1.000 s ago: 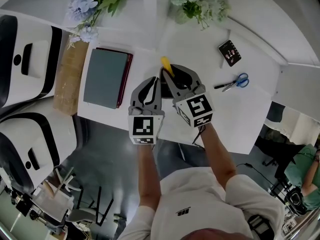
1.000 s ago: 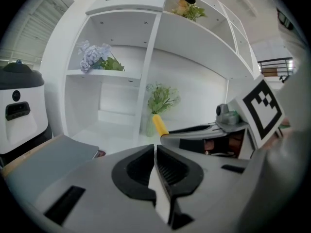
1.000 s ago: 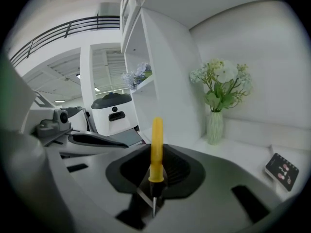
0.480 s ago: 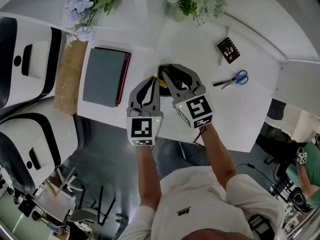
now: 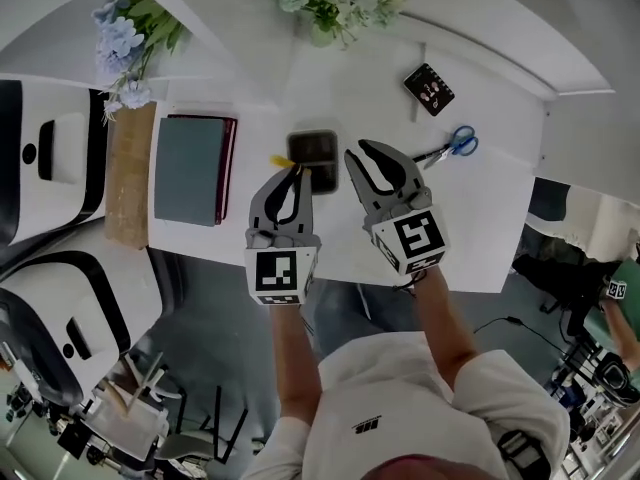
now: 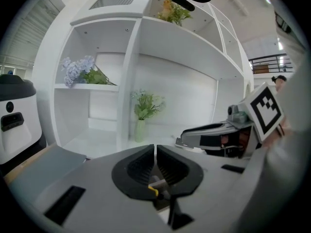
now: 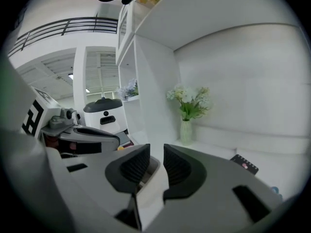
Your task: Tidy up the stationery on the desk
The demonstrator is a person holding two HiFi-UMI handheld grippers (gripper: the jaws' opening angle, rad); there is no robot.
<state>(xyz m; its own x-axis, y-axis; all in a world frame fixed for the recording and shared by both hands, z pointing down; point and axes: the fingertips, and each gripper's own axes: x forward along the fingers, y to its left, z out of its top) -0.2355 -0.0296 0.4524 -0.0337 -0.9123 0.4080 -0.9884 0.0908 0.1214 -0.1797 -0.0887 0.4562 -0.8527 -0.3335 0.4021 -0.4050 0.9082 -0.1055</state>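
While over desk edge point(image 5: 470, 280), left tongs point(image 6: 155, 152) tight on yellow-tipped pen point(image 5: 279, 160), right tongs point(image 7: 156, 152) part-open, empty.

White T-shirt point(image 5: 400, 393), black logo point(image 5: 367, 426); grey left tool point(image 5: 296, 171), right tool point(image 5: 362, 152), marker cubes point(image 5: 278, 271).

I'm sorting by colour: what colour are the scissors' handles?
The scissors have blue handles, best seen in the head view.

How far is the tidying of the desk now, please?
Done: a yellow-tipped pen leans at the dark square holder. In hand: nothing seems held; the right gripper has just opened its jaws, empty; the left gripper has its jaws together. Left: the blue-handled scissors and the small black card lie loose on the white desk.
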